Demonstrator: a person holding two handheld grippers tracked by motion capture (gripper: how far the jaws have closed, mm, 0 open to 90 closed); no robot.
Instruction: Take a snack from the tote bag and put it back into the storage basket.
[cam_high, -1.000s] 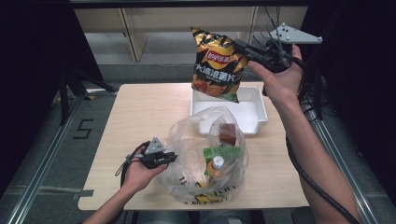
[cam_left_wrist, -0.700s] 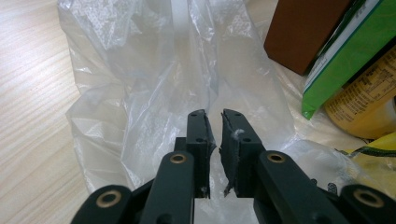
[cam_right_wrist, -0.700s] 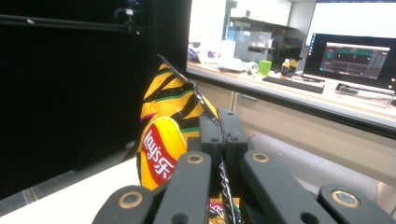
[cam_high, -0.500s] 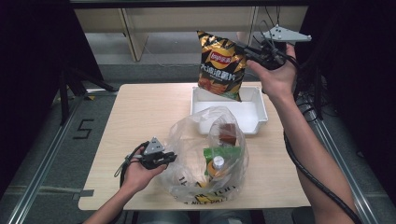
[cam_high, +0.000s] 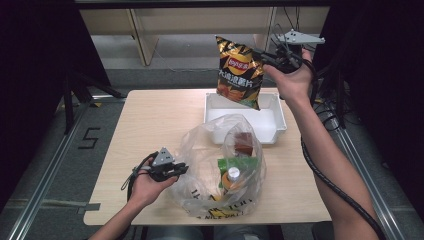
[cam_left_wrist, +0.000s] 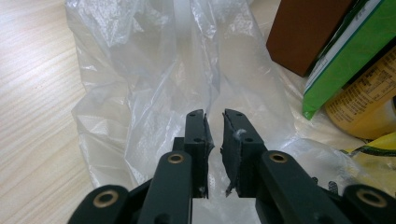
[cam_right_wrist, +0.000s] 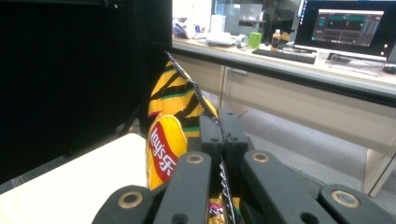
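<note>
Right tongs (cam_high: 261, 56) clamp chips (cam_high: 239, 72) over tray (cam_high: 277, 131); left gripper view shows left tongs (cam_left_wrist: 214, 122) slightly parted, pinching bag (cam_high: 200, 150) holding box (cam_high: 243, 144), bottle (cam_high: 233, 177)

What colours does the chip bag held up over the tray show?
The chip bag is black and yellow-orange, with a red logo; the high view shows it best.
</note>
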